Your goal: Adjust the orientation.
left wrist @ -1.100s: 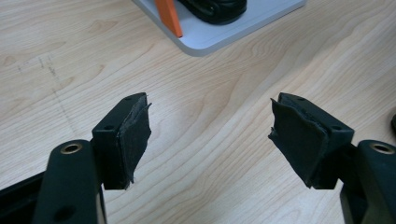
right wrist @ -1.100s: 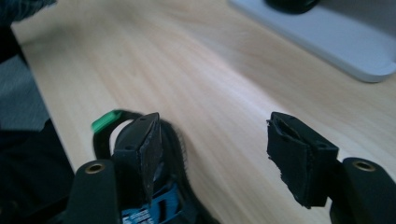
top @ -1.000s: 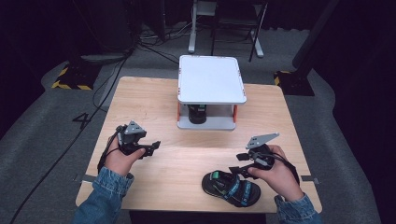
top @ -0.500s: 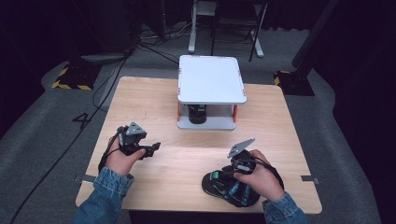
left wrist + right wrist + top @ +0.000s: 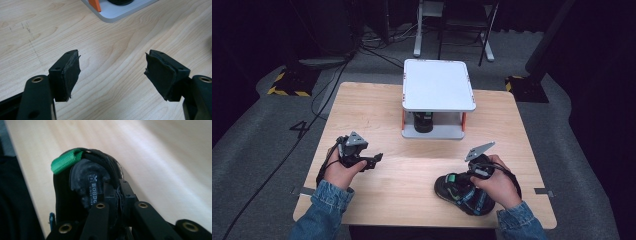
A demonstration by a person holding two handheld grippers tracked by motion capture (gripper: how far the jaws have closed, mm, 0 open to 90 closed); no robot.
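near right on the table [image 5: 412, 200], the right gripper [image 5: 119, 188] has just closed, its jaws pinching the sandal [image 5: 460, 192] at its heel rim, likely to lift it. left gripper [image 5: 112, 71] waits spread, empty. far off stands the white stand [image 5: 437, 85].

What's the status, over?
Right tool just closed on sandal heel wall. Left tool open, empty, over bare table. White stand behind, nothing blocking.

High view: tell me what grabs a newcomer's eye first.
The black sandal with a green heel tab at the table's near right edge, the right claw shut on its heel rim. Behind it, mid-table, stands a white two-tier stand; the left claw hangs open over bare wood.
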